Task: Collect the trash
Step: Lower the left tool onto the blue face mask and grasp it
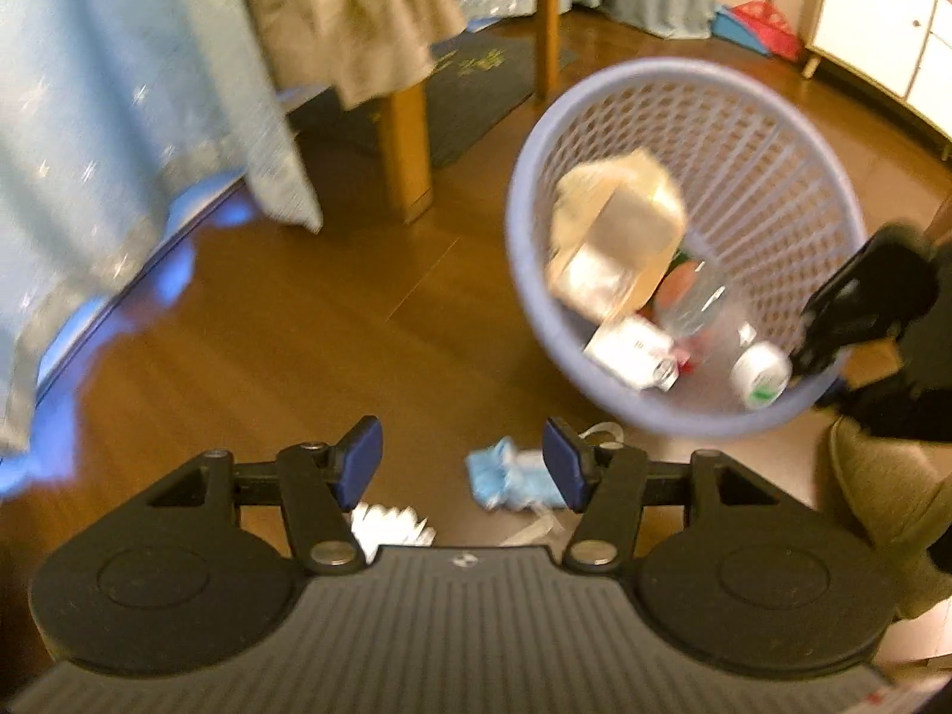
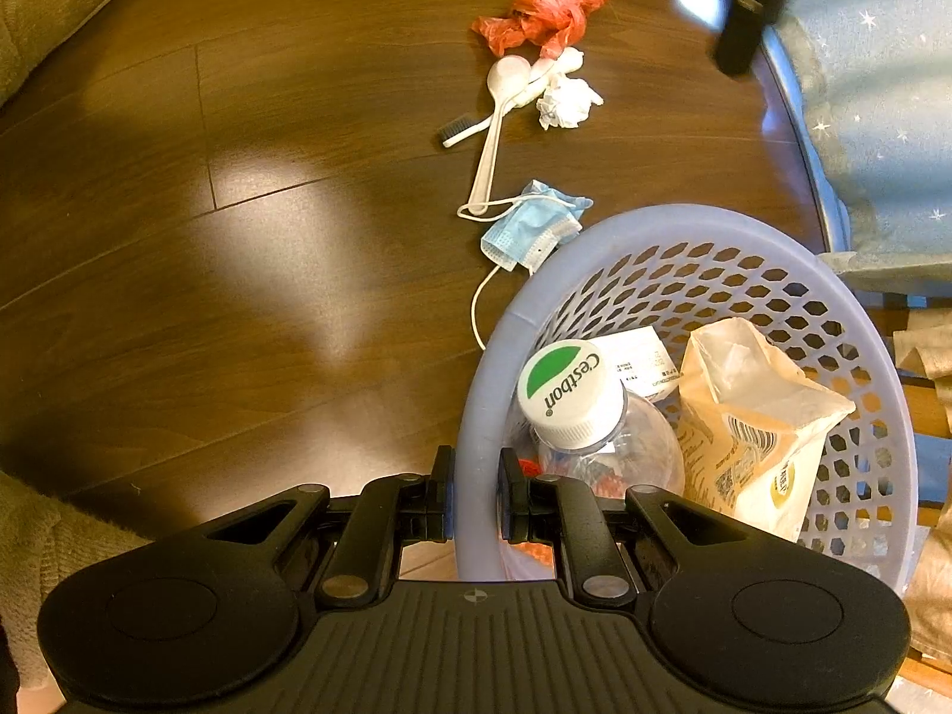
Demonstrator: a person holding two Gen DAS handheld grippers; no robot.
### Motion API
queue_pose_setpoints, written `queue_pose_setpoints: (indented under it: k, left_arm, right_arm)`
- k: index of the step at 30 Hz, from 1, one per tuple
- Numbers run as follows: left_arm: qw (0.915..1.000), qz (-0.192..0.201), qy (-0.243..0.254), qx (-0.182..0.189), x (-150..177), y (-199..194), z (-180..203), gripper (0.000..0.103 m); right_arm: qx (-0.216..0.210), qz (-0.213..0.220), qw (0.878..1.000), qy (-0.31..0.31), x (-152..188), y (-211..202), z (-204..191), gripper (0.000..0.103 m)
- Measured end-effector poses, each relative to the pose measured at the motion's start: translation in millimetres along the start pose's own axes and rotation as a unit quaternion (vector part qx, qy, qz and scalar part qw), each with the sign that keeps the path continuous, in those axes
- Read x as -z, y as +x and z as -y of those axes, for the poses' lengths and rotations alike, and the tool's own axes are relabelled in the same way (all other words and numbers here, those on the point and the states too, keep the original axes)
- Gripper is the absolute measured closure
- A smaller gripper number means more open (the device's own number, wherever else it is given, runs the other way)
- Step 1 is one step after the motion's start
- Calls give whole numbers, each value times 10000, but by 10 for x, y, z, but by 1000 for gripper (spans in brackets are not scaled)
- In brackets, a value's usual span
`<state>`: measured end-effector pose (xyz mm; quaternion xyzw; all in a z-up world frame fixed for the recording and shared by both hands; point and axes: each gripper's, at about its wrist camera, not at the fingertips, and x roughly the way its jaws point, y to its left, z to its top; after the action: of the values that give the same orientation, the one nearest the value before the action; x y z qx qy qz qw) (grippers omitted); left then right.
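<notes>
My right gripper [image 2: 476, 500] is shut on the rim of a lilac mesh basket [image 2: 702, 226], holding it tilted above the wooden floor. Inside lie a clear bottle with a white and green cap [image 2: 565, 392], a beige paper bag [image 2: 755, 410] and a white carton [image 2: 639, 357]. On the floor beyond lie a blue face mask [image 2: 529, 226], a white plastic spoon [image 2: 497, 125], a crumpled tissue [image 2: 568, 101], a small brush [image 2: 461, 134] and a red plastic bag [image 2: 547, 9]. My left gripper [image 1: 464, 464] is open over the floor, above the face mask [image 1: 506, 473], left of the basket [image 1: 523, 250].
A light blue cloth [image 1: 119, 119] hangs at the left, beside a wooden table leg [image 1: 407, 149] and a dark mat [image 1: 476, 83]. White cabinets [image 1: 886, 30] stand at the far right. A beige slipper [image 2: 53, 6] is at the upper left of the right wrist view.
</notes>
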<state>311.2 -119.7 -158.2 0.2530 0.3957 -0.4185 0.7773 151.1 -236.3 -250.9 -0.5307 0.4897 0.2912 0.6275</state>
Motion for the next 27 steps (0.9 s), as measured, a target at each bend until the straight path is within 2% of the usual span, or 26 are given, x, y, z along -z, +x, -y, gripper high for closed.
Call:
queue_pose_setpoints:
  k: [13,19,27]
  left_arm:
    - [9975,-511,-311,-382,762,166,-295,48]
    - [9957,-733,-348,-442,984,277,-344,48]
    - [9945,-786,-449,-535,1181,407,-408,46]
  right_arm:
    - [-26,-23,10000,4,18,-19,14,93]
    - [-45,-39,10000,26,-3,-20,58,93]
    - [-37,-83,9999,-84,-27,-9,88,93]
